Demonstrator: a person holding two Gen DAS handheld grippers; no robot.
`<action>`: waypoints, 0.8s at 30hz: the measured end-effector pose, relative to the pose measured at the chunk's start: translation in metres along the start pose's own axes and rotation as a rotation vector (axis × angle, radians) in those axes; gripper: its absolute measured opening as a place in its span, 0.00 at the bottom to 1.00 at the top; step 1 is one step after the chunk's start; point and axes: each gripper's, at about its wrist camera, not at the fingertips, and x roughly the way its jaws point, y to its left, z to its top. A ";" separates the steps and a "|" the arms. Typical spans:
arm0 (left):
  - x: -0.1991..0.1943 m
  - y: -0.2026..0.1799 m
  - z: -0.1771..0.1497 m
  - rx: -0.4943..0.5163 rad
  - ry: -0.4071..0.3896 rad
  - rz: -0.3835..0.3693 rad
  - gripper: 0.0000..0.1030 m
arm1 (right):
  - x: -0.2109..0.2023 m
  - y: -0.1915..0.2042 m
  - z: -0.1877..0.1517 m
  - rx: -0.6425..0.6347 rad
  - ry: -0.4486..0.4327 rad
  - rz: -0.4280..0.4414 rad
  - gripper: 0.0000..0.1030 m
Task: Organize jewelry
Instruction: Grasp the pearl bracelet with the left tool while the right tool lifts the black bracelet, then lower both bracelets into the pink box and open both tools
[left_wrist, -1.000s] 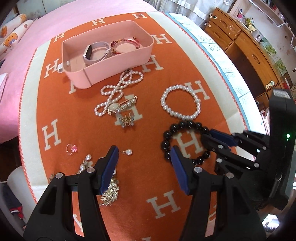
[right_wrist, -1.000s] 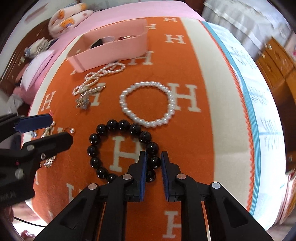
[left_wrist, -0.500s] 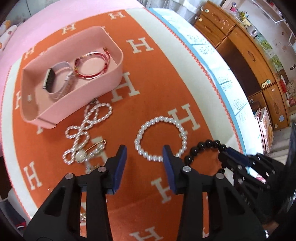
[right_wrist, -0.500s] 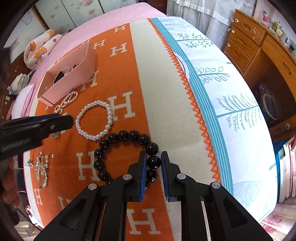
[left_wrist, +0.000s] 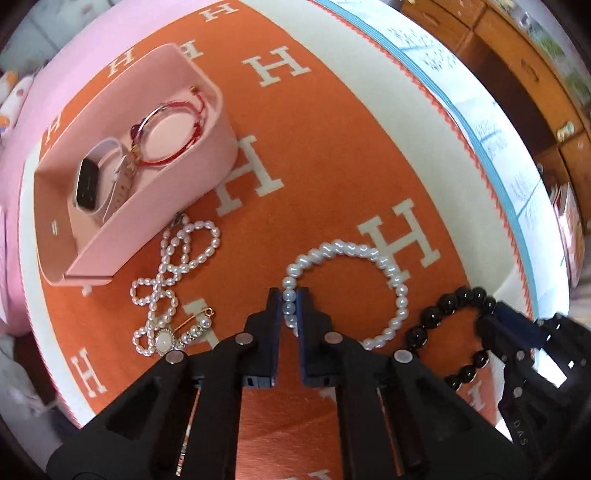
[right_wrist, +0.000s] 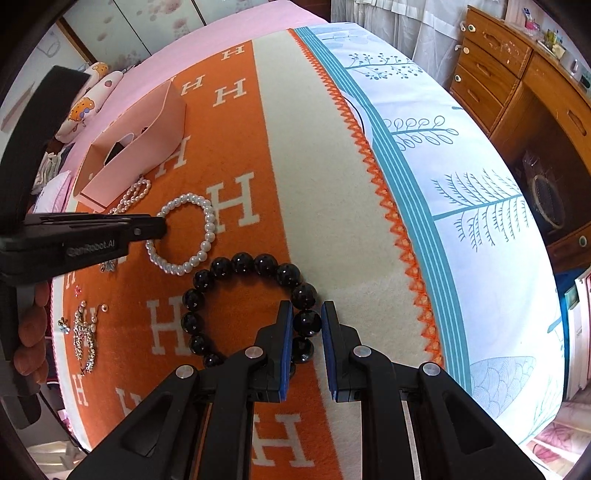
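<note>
We're at the pickup: left tongs (left_wrist: 290, 308) have just been closing, clenched on pearl bracelet (left_wrist: 388, 264); right tongs (right_wrist: 307, 321) clamp black bracelet (right_wrist: 240, 264). Next: lift both to pink box (left_wrist: 177, 184).

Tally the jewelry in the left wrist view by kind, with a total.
Bead bracelets: 2, white pearl bracelet and black bead bracelet
Pearl necklace: 1
Brooch pin: 1
Watch, in the pink box: 1
Red bangle, in the box: 1
Total: 6
</note>
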 end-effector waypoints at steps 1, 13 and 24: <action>0.000 -0.001 0.001 0.004 0.000 0.001 0.05 | 0.000 0.000 0.001 -0.001 0.001 0.002 0.14; -0.075 0.004 -0.022 -0.047 -0.111 -0.088 0.05 | -0.038 0.017 0.014 -0.055 -0.049 0.037 0.14; -0.179 0.080 -0.060 -0.173 -0.294 -0.044 0.05 | -0.108 0.084 0.055 -0.204 -0.147 0.152 0.14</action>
